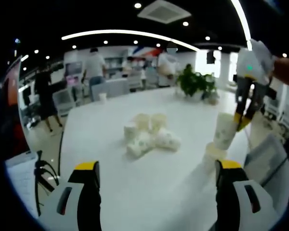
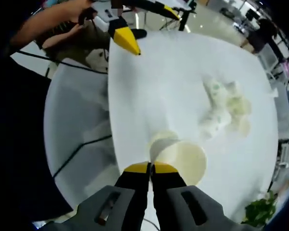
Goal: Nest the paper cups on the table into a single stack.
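The right gripper [image 2: 151,168], jaws pinched together, grips one cup's rim [image 2: 185,159] above another cup [image 1: 214,152] near the table's edge [image 1: 86,125]. Roughly six cups [image 1: 151,134] cluster mid-table; exact count unclear. The left gripper [image 1: 159,166] gapes wide, holding nothing.

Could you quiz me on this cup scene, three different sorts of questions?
1. True or false: the right claw grips a paper cup by its rim.
2. The left claw is: A) wide open B) shut on a cup.
3. What green thing stands at the table's far end?

Key: 1 true; 2 A; 3 a potted plant, beyond the loose pile of cups.
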{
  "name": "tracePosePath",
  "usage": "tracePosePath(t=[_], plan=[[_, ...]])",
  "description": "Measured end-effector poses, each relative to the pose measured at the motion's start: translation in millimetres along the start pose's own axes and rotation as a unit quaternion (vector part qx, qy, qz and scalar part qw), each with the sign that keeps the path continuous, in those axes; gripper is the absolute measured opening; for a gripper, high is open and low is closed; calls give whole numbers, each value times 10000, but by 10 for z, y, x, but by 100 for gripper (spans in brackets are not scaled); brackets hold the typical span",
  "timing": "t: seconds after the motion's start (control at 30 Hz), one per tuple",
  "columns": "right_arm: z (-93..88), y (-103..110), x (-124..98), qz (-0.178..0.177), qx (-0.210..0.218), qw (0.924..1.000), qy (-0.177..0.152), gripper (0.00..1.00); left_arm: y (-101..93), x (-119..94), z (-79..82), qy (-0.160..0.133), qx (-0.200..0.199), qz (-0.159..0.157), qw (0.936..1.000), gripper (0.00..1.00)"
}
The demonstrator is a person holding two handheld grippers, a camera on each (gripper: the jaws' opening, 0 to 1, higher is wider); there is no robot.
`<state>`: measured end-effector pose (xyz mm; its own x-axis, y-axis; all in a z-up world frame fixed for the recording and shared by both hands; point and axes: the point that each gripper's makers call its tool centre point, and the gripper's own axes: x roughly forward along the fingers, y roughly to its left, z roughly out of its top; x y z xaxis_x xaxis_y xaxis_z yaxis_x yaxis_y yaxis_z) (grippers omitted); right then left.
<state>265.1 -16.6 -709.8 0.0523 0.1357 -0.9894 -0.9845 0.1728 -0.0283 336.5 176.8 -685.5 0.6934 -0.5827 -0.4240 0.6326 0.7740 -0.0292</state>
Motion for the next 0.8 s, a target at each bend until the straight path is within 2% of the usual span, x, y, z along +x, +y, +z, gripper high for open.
tracePosePath(t=[0.53, 0.8], plan=[[15, 15, 175, 37, 85, 10000, -17, 0, -16, 4, -14, -33, -81, 12, 10000, 99], [-43, 14, 295, 47, 101, 9999, 74, 0, -24, -4, -36, -27, -120, 36, 9999, 99]])
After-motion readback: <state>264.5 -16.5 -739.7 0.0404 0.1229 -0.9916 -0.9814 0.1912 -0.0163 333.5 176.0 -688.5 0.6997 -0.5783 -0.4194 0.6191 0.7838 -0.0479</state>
